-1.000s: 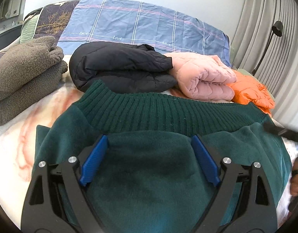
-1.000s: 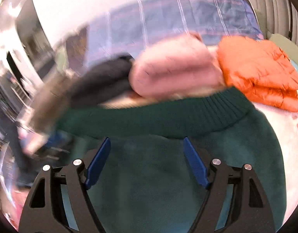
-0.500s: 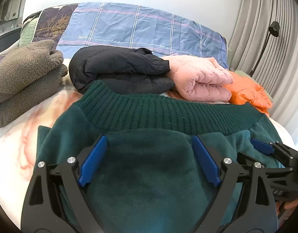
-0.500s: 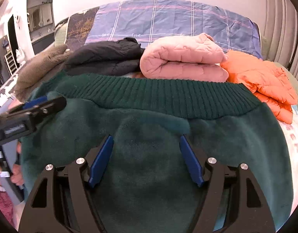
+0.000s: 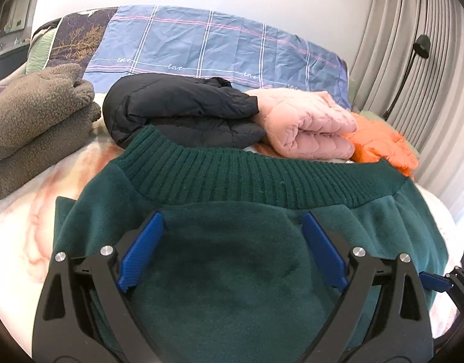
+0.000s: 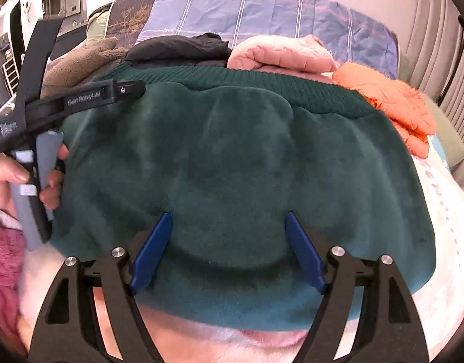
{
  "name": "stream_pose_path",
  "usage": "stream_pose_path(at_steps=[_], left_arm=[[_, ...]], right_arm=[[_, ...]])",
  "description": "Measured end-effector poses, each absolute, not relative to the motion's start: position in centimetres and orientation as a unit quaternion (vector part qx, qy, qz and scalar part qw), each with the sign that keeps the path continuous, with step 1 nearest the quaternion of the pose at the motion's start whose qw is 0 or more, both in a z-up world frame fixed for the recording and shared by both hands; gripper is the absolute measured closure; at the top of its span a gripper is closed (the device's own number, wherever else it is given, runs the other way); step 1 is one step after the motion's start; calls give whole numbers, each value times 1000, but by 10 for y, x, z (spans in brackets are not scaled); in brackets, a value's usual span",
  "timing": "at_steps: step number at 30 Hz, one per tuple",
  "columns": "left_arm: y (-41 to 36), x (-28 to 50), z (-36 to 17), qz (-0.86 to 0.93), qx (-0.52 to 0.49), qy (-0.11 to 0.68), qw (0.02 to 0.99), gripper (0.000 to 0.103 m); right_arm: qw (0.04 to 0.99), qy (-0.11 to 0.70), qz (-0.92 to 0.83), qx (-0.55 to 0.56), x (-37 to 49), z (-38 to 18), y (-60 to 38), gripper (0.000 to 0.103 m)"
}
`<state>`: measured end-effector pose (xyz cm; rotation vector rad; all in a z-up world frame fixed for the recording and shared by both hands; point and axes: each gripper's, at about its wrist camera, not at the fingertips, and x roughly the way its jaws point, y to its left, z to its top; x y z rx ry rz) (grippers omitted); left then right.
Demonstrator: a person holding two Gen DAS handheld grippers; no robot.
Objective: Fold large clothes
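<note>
Pale bedding with a pinkish marbled print covers the bed, and a blue plaid pillow leans against the white wall at its far end, with grey pleated curtains to the right. On the bed lies the dark green sweater, folded into a broad bundle whose ribbed band runs across its far edge. Behind it sits a row of folded garments: a brown fleece at the left, then a black puffer jacket, a pink quilted jacket and an orange puffer jacket, the ribbed band lying just in front of the black and pink ones. The left hand-held gripper hovers over the sweater with its blue-padded fingers spread wide apart and nothing between them. The right hand-held gripper is likewise spread open above the near part of the sweater, clamping nothing. In the right wrist view the left hand-held gripper appears from the side at the sweater's left edge, its handle held by the person's left hand.
</note>
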<state>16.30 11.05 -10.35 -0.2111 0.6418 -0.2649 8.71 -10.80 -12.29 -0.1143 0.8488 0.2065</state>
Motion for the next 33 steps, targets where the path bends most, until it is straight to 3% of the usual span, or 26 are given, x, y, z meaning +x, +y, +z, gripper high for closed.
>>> stream_pose_path(at_steps=[3,7,10,14,19,21,27,33], left_arm=[[115,159,-102,-138,-119,305,935,8],[111,158,-101,-136,-111,307,935,8],[109,157,-101,-129,-104,305,938,8],[112,158,-101,-135,-112,308,935,8],[107,158,-101,-126,-90,315,936,8],[108,157,-101,-127,-92,316,936,8],[105,160,-103,-121,-76,324,935,8],[99,164,-104,-116,-63,331,935,8]], right_arm=[[901,419,115,-20,72,-106,-113,25],[883,450,118,-63,81,-140,-106,20],[886,445,124,-46,80,-117,-106,20],[917,375,130,-39,87,-61,-109,23],[927,348,139,-22,145,-31,-99,67],[915,377,147,8,184,-38,-96,71],[871,475,120,9,272,-137,-89,67],[878,462,123,17,268,-135,-90,66]])
